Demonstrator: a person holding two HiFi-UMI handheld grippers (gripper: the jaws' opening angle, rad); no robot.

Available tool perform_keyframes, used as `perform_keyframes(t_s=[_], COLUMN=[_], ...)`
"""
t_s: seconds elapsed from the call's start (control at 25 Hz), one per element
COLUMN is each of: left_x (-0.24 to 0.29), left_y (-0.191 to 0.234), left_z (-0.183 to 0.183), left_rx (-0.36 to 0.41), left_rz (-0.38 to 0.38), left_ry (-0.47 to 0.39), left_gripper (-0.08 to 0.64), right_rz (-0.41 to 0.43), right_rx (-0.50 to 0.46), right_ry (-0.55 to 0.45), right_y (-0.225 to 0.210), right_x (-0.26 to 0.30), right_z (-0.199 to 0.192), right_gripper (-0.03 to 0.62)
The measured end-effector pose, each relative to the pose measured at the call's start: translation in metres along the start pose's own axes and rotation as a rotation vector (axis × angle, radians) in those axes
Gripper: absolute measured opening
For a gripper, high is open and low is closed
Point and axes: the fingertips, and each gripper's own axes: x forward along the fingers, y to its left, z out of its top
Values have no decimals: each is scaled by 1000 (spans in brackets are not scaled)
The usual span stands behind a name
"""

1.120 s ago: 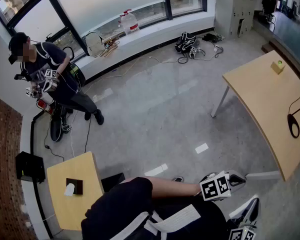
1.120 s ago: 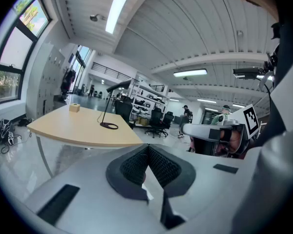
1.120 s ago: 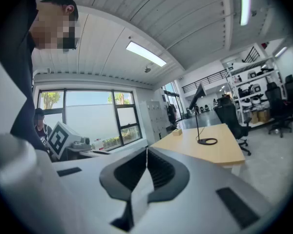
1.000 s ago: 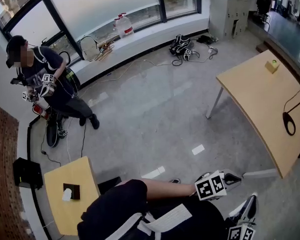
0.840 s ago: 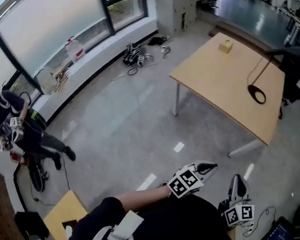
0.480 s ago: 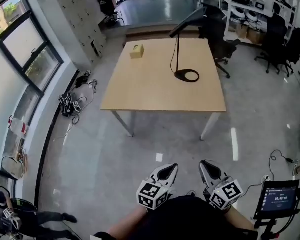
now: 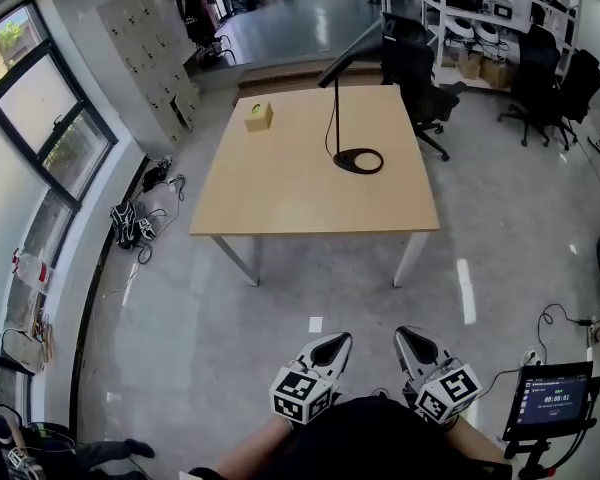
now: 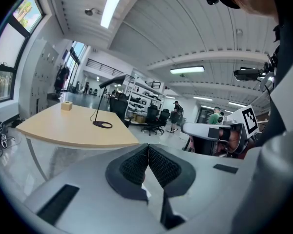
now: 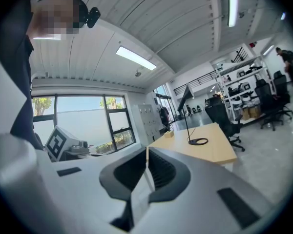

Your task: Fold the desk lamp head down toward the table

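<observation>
While the left gripper (image 7: 332, 341) and right gripper (image 7: 410, 337) hold their fingers (image 8: 136, 167) pressed together on nothing, the desk lamp (image 7: 350, 53) stands well apart from them, far across the floor (image 7: 280, 303), on the right half of the table (image 7: 270, 193).

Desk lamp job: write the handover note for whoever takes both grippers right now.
Left gripper: shut, empty, held low near the body.
Right gripper: shut, empty, beside the left one.
Things: the desk lamp stands right of centre on the table. Its ring base lies flat and its lamp head is raised, slanting upward. A small yellow box sits toward the table's far left. Bare floor separates the grippers from the table.
Done: nothing; neither gripper is at the lamp.
Left: walk to the table, take the lamp head, fold it down toward the tabletop.
</observation>
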Motion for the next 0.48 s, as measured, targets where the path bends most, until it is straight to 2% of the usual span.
perform_keyframes(t_s=[0.24, 0.4, 0.48], left_x=[3, 21, 31], left_y=[-13, -8, -15], left_z=[8, 22, 23], left_rx=[8, 8, -3], left_rz=[21, 76, 88], left_ry=[-21, -66, -63], left_gripper=[3, 3, 3], right_rz=[1, 58, 73], right_rx=[4, -23, -24], right_ry=[-9, -14, -9], right_y=[-10, -32, -42], right_x=[-13, 0, -4], right_z=[5, 15, 20], right_gripper=[5, 5, 5])
